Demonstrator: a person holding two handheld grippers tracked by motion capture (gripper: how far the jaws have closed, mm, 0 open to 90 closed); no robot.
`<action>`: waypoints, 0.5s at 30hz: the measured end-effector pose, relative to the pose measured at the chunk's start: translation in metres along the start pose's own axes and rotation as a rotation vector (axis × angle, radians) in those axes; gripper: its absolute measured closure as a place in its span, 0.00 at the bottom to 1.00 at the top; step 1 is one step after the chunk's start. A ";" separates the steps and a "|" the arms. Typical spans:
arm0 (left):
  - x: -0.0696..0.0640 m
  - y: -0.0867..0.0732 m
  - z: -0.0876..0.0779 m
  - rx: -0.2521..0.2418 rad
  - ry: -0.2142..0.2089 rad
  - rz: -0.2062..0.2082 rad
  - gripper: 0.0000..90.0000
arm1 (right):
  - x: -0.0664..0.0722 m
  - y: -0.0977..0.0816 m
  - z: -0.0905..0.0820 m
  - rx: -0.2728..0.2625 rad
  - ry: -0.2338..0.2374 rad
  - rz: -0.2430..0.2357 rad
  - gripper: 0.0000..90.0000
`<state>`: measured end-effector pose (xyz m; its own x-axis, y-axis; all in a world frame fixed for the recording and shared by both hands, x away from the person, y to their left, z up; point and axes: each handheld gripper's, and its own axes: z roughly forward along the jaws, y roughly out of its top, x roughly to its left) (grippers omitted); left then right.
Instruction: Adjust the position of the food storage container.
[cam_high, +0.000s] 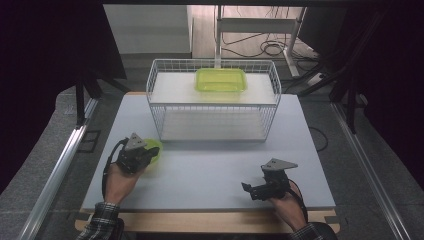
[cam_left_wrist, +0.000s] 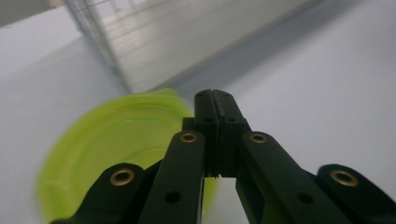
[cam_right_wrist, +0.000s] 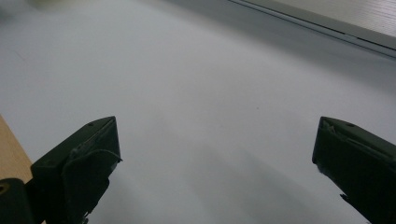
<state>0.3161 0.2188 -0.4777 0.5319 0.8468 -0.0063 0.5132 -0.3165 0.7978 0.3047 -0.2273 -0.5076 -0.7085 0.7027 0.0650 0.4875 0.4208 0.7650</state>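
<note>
Now | left gripper (cam_left_wrist: 214, 95) jaws pinched on green plate (cam_left_wrist: 116, 149) rim | right gripper (cam_right_wrist: 215, 154) jaws spread, empty

My table (cam_high: 210, 175): grey top. Wire basket (cam_high: 160, 107) stands at far middle, green tray (cam_high: 221, 80) inside it. Green plate (cam_high: 154, 149) at near left, by my gripper.

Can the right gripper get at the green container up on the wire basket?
Probably yes: the right gripper is open and empty, the green container sits uncovered atop the wire basket, nothing between.
</note>
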 end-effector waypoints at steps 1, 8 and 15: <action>0.005 0.000 0.000 0.001 0.013 -0.011 1.00 | 0.000 0.000 0.000 0.002 0.002 -0.001 0.01; 0.042 -0.011 -0.006 -0.009 0.120 -0.089 1.00 | 0.001 -0.001 0.002 0.013 0.011 -0.015 0.02; 0.069 -0.025 -0.005 -0.009 0.200 -0.142 1.00 | 0.001 -0.002 0.004 0.021 0.016 -0.018 0.02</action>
<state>0.3368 0.2872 -0.4948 0.3106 0.9506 -0.0007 0.5667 -0.1846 0.8030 0.3049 -0.2251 -0.5112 -0.7254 0.6855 0.0618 0.4850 0.4454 0.7526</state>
